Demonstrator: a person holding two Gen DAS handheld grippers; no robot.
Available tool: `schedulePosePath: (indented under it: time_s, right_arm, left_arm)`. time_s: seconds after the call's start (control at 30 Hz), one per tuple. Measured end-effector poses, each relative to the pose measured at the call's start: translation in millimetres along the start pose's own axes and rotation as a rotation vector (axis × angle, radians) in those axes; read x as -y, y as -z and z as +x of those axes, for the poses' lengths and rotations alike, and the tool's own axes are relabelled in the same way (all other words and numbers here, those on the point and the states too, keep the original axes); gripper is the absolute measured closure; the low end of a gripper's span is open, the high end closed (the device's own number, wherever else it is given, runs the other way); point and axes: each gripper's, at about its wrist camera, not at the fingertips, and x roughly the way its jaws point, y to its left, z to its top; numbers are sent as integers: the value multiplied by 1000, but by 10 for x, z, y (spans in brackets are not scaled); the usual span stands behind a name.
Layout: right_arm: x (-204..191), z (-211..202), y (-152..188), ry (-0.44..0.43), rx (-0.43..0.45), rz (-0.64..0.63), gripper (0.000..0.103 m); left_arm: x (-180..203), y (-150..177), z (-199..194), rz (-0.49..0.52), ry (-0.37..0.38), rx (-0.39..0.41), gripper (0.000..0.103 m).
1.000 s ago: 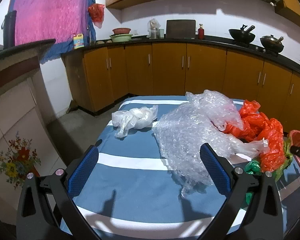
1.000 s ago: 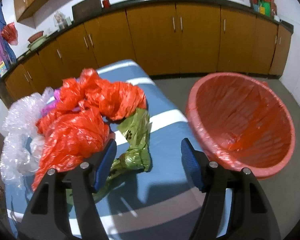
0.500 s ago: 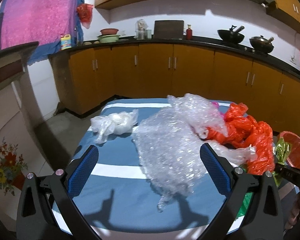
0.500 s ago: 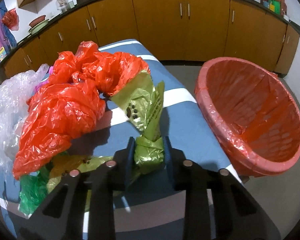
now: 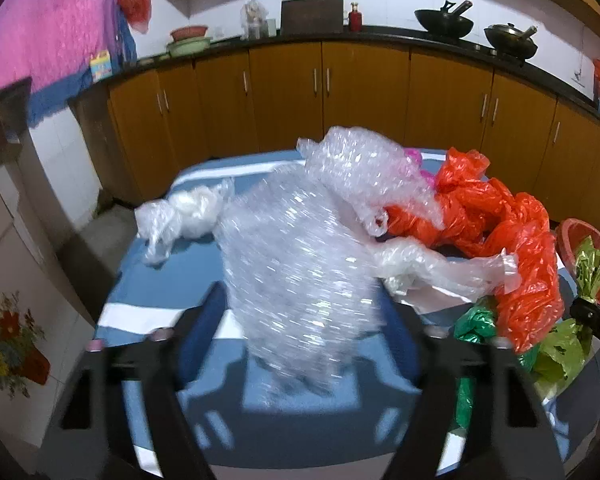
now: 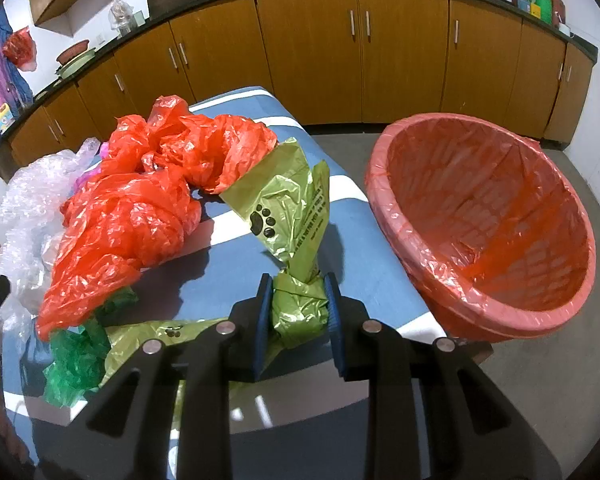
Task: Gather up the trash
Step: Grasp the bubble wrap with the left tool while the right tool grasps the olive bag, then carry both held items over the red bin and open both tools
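A big wad of clear bubble wrap (image 5: 300, 264) lies on the blue striped table (image 5: 168, 280). My left gripper (image 5: 304, 320) has it between its blue pads; the jaws are closing and both pads touch its sides, though the picture is blurred. My right gripper (image 6: 298, 308) is shut on the knot of an olive green paw-print bag (image 6: 288, 204), held just above the table (image 6: 364, 236). Crumpled orange-red bags (image 6: 140, 208) lie left of it, with a dark green bag (image 6: 76, 364) near the front edge. A small clear bag (image 5: 184, 216) sits at the far left.
A red basket lined with red plastic (image 6: 480, 220) stands on the floor, off the table's right edge. Brown kitchen cabinets (image 6: 400, 52) run along the back wall. A second olive bag (image 6: 148, 340) lies flat by the right gripper.
The left gripper moved forward and down onto the bubble wrap, and its jaws narrowed around it. The right gripper shut on the green bag's knot and raised it slightly.
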Motion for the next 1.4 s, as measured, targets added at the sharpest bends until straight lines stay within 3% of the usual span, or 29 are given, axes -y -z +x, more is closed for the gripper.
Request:
schedulePosePath:
  time_s: [0.07,0.17,0.27,0.97,1.17,1.4]
  right_arm:
    - [-4,-27,2,-1,4,0,77]
    - [17,-59,-5,-2,10,5,77]
    - [36,-90,3,-4,16,9,77]
    - [131,-499,40,-53,83,9,77]
    - [154,-628,61,-72,109,3,77]
    - [309,-764,17,-43,160,2,77]
  left_arm:
    - [-42,12,-7,-22,37,-12,62]
    - [-66,5,-68,-31,61,-3,81]
    - [-89,-12,-147,-32,75,14,87]
    - [-284,-227,-852,-85,138,154,92]
    - [-179,-277,-1021,-69,176,179,92]
    - [179,-354,-1162,-14,273,206,92]
